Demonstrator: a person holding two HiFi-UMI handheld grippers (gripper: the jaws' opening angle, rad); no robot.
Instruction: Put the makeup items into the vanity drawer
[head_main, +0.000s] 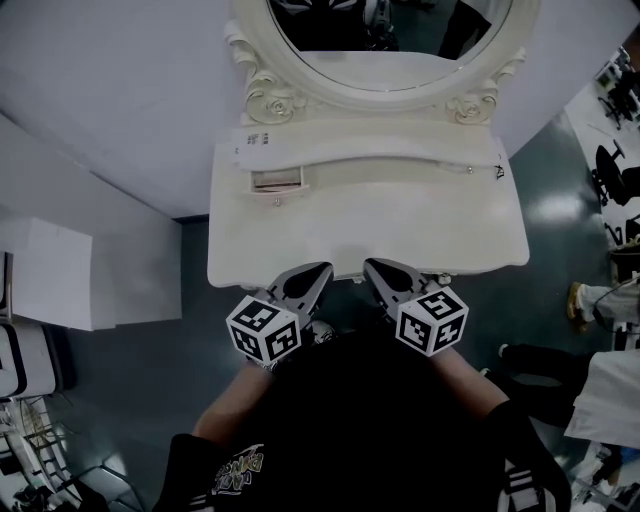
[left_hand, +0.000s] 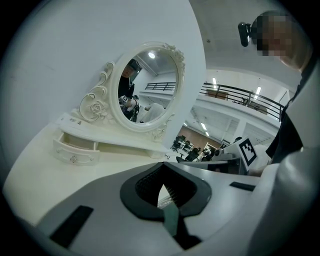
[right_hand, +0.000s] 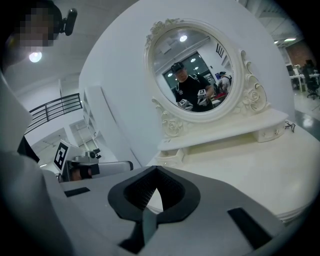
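1. Nearest, well short of the drawer (head_main: 277, 180), over the near edge of the vanity top (head_main: 400, 235): left gripper (head_main: 318, 270), jaws pressed together, nothing between them.
2. Just beside it, on the side away from the drawer: right gripper (head_main: 373, 266), likewise closed and empty.
3. Between grippers and drawer: bare vanity top (no makeup items to be seen there, nor in either gripper view).
4. Farther back, tucked under the left end of the shelf (head_main: 400, 150): the drawer itself, pulled open, long side running along the shelf. Contents not possible to judge.
5. Seen from the tongs, ahead and off to the left, hence closer to the left gripper. Judged the likelier one for any reach that way.
6. Beyond the drawer, atop the shelf: oval mirror (head_main: 390, 45).
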